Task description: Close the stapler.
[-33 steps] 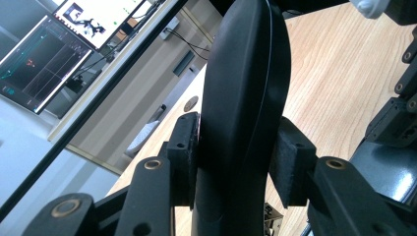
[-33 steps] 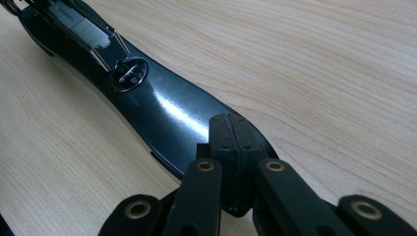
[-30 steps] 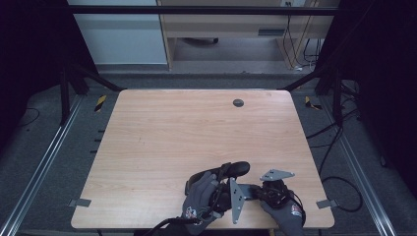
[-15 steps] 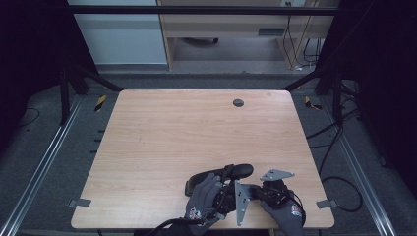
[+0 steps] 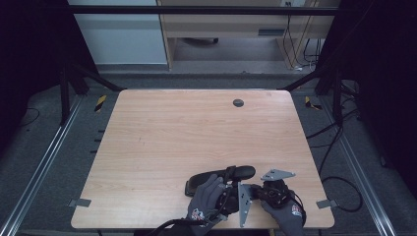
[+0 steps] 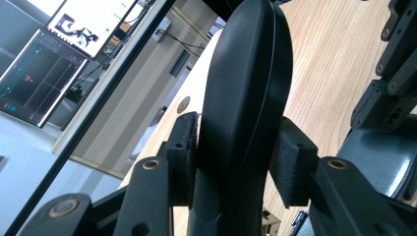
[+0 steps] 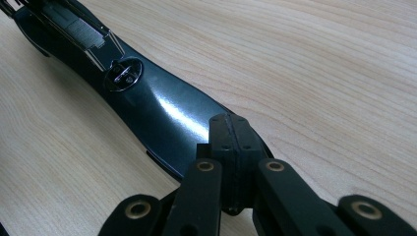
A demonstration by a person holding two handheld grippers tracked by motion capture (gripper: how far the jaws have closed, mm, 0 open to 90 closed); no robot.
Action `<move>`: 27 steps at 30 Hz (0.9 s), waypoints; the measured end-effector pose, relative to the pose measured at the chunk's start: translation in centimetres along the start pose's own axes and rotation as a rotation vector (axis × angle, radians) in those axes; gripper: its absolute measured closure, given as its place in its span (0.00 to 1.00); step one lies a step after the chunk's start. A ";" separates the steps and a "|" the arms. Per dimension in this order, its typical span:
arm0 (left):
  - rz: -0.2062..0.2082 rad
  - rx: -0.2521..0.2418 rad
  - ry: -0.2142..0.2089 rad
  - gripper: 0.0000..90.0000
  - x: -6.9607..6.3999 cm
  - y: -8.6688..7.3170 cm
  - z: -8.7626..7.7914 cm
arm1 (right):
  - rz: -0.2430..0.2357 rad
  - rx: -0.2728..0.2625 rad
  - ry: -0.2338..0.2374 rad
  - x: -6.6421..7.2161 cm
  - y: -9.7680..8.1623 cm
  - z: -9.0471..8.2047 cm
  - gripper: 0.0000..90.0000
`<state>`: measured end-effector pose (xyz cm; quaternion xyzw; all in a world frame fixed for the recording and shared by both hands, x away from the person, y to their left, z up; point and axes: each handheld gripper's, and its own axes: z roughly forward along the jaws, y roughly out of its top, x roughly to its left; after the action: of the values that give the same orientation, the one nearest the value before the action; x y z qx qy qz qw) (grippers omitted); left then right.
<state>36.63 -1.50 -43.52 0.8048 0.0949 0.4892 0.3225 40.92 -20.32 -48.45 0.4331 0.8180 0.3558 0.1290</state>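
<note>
The left hand-held gripper (image 6: pixel 231 162) squeezes a black stapler (image 6: pixel 246 98) between its pads. The right hand-held gripper (image 7: pixel 229 142) – jaws shut tight – rests on top of it. Next, I think, comes a steady push down.

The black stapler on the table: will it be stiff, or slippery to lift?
The black stapler looks like hard, glossy plastic, so probably stiff but rather slippery. Its rounded back may slide between the left tool's pads.
</note>
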 end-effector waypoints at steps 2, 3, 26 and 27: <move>0.004 0.001 0.000 0.64 -0.1 0.0 0.0 | -0.003 0.000 -0.001 0.0 0.0 0.0 1.00; 0.006 0.002 -0.001 0.64 -0.1 0.0 0.0 | 0.003 0.001 -0.002 0.0 0.0 0.0 1.00; 0.086 0.026 -0.019 0.63 -1.6 0.1 0.9 | 0.013 -0.003 0.000 -0.5 -0.3 -0.3 1.00; 0.090 0.027 -0.023 0.63 -1.7 0.1 1.0 | 0.014 -0.001 -0.001 -0.5 -0.3 -0.3 1.00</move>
<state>36.62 -2.78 -45.03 0.8182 0.0615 0.4924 0.2902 40.87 -21.01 -48.53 0.4387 0.8148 0.3570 0.1272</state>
